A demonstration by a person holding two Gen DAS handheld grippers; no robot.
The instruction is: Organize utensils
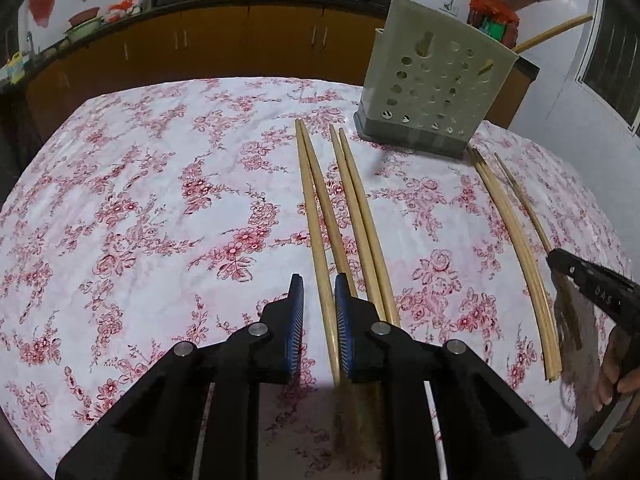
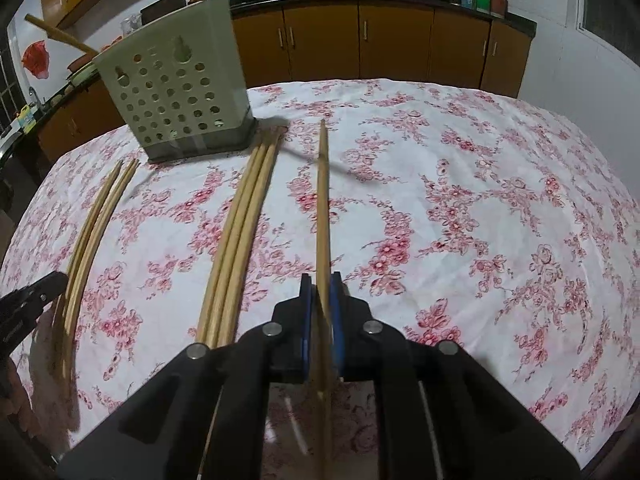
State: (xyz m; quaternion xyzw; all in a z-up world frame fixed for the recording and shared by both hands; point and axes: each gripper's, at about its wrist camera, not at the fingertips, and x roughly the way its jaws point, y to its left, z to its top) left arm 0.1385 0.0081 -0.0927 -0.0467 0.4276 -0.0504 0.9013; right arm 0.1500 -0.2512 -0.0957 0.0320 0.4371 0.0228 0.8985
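The right tongs (image 2: 321, 292) are clamping one wooden chopstick (image 2: 322, 200), which is sticking out ahead of them above the floral-clothed counter (image 2: 480, 200). The left tongs (image 1: 319, 294) are standing narrowly apart around a single chopstick (image 1: 316, 232) of the four lying on the cloth, their blue pads (image 1: 296, 312) not yet pressing on it. Three more chopsticks (image 2: 240, 232) are lying together between the two tongs. The perforated utensil holder (image 1: 436, 84) is standing at the far side of the counter, wooden handles poking from its top.
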